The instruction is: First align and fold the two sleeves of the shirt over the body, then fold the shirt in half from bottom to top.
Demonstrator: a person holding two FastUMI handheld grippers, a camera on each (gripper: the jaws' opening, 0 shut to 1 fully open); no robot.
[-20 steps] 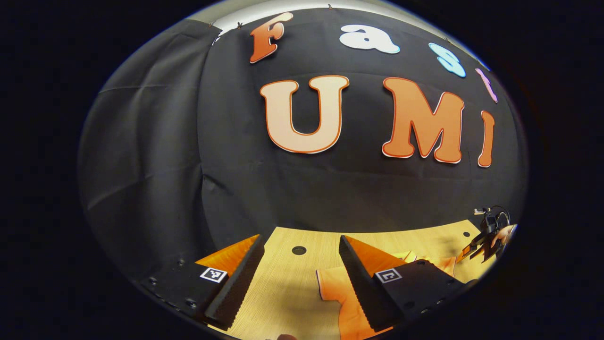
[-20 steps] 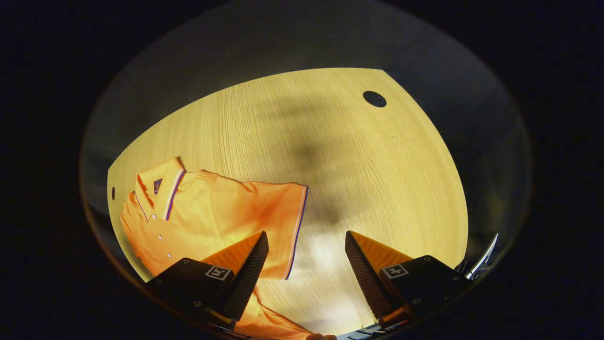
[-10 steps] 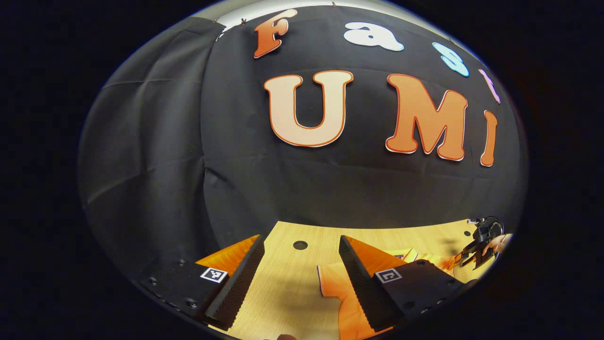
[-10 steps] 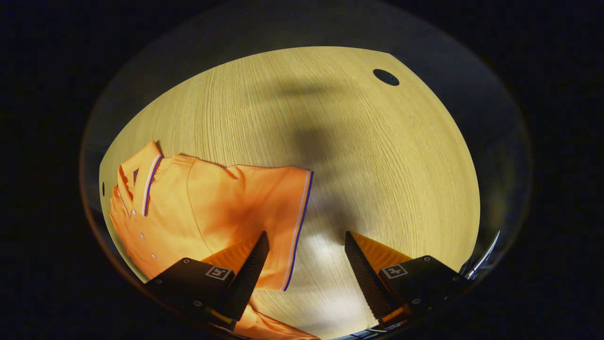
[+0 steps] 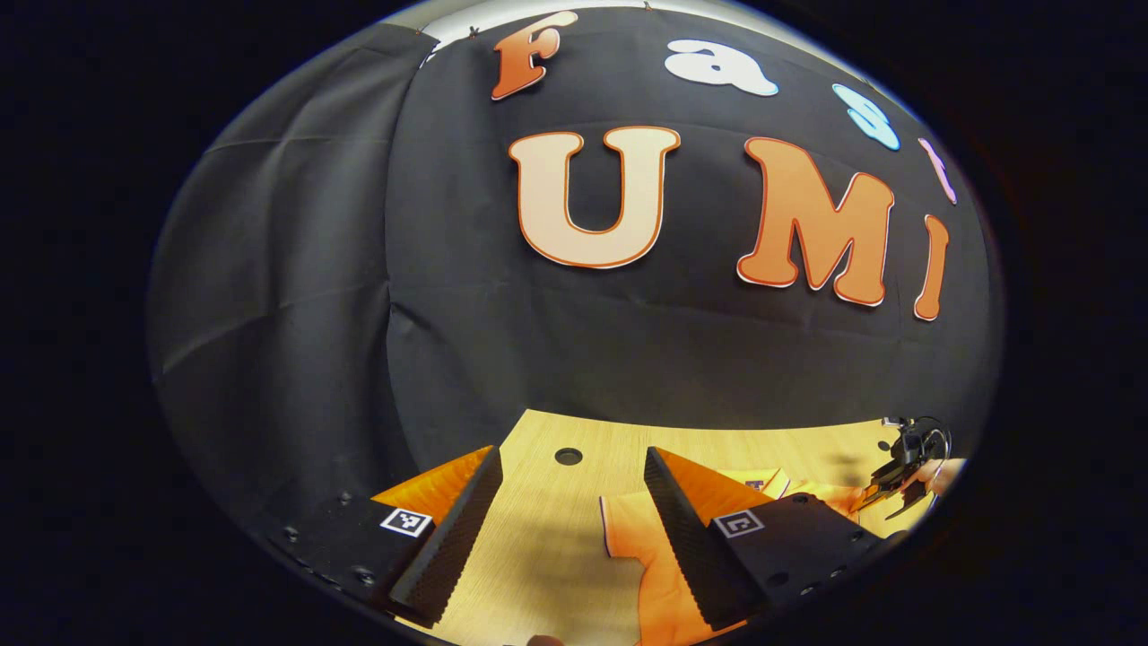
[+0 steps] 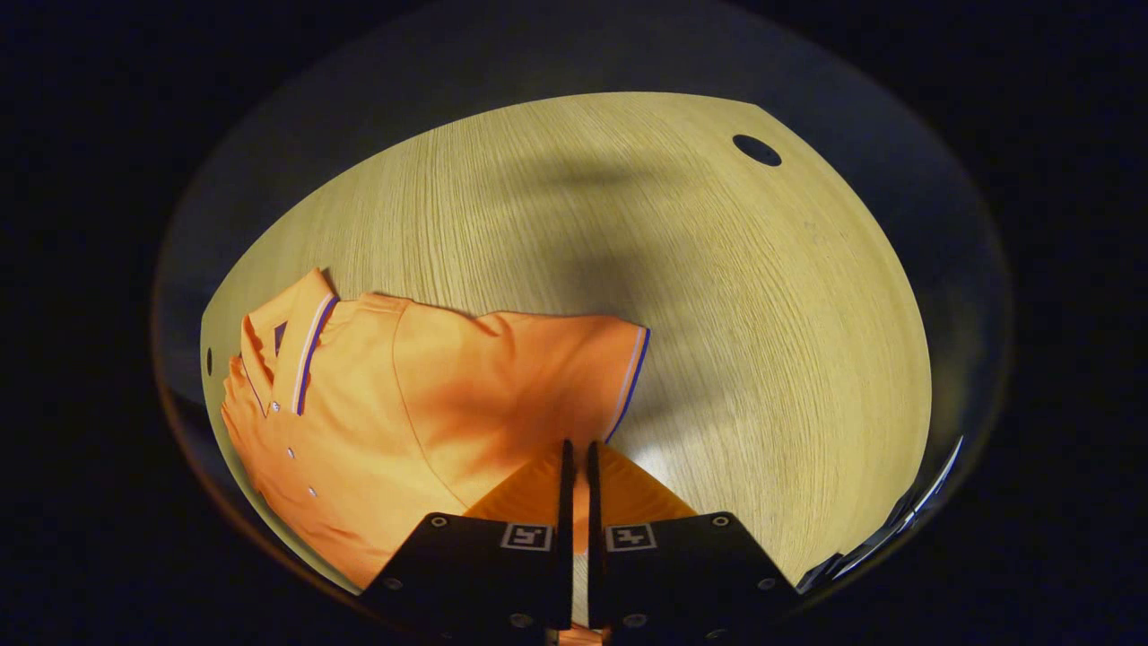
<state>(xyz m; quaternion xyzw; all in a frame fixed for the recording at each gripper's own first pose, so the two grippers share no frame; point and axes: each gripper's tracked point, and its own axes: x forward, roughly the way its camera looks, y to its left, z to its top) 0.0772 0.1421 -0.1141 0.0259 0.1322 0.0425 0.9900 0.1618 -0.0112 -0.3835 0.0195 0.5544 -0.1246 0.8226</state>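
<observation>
Right gripper (image 6: 576,458) looks clamped together on the sleeve (image 6: 538,377) hem, low centre of its view; left gripper (image 5: 569,520) hangs apart. I'd lift slow and lay that sleeve flat over the shirt (image 6: 359,431) body, edges lined up.

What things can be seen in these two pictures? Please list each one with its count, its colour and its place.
shirt: one, orange with striped trim on collar and sleeve hem, lying flat on the table, buttons up.
sleeve: one in the right gripper view, orange, spread out sideways, not yet folded over the body.
table: one, light wood, under the shirt.
holes in the table: round, dark, one near the far edge in each view.
left gripper: one, fingers apart above the table, beside the shirt's other sleeve.
right gripper: one, fingers nearly together at the sleeve's lower edge; whether they pinch cloth I cannot tell.
</observation>
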